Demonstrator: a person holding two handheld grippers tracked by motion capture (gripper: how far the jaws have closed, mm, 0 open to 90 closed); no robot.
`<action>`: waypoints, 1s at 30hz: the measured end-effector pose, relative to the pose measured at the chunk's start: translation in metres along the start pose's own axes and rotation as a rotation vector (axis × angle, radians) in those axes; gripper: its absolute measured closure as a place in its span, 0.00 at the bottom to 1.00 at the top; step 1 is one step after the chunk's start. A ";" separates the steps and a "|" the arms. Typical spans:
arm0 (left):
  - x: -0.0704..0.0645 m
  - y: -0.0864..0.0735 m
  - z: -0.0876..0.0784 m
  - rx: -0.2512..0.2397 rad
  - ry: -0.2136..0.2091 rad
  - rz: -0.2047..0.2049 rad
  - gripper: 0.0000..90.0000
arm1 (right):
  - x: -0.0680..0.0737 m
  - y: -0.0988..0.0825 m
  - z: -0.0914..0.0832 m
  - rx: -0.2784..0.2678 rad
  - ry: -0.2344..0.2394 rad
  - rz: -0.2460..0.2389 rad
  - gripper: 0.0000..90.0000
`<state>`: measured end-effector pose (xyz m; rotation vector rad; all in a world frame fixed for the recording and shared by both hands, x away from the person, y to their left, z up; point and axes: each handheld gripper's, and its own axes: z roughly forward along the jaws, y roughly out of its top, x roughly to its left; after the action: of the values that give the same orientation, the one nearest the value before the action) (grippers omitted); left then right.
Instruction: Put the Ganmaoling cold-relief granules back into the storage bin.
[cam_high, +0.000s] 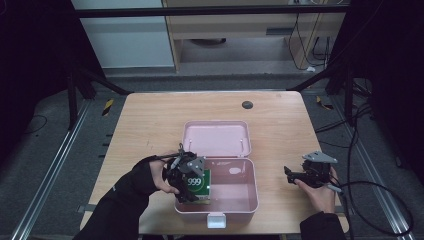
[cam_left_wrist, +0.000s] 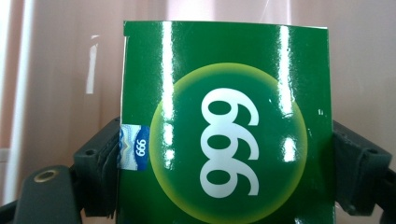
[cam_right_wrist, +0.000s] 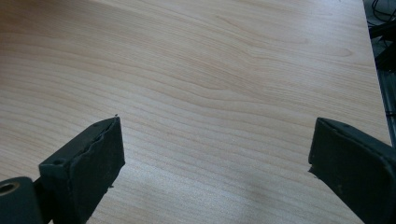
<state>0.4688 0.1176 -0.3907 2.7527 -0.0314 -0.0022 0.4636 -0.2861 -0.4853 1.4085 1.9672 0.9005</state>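
A green carton marked "999" in white sits at the left end of the open pink box. My left gripper is shut on it, and in the left gripper view the green carton fills the gap between both black pads, with the pink box wall behind it. My right gripper rests over bare table to the right of the box. In the right gripper view the right gripper stands open with nothing between its jaws, above the wooden tabletop.
The pink box's lid lies open flat behind it, and a white latch sticks out at its near side. A small dark round disc sits near the far table edge. Cables trail off the right side.
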 end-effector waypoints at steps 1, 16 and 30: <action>0.000 0.000 0.000 0.000 0.000 0.000 0.15 | 0.000 0.000 0.000 0.000 0.000 0.000 0.04; -0.001 -0.002 -0.013 -0.043 0.016 0.006 0.14 | 0.000 0.000 0.001 0.004 -0.004 -0.011 0.03; -0.007 -0.006 -0.051 -0.170 0.062 0.005 0.18 | 0.000 0.000 0.000 0.004 -0.005 -0.010 0.03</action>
<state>0.4626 0.1426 -0.3460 2.5816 -0.0210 0.0779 0.4639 -0.2861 -0.4856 1.4009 1.9721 0.8880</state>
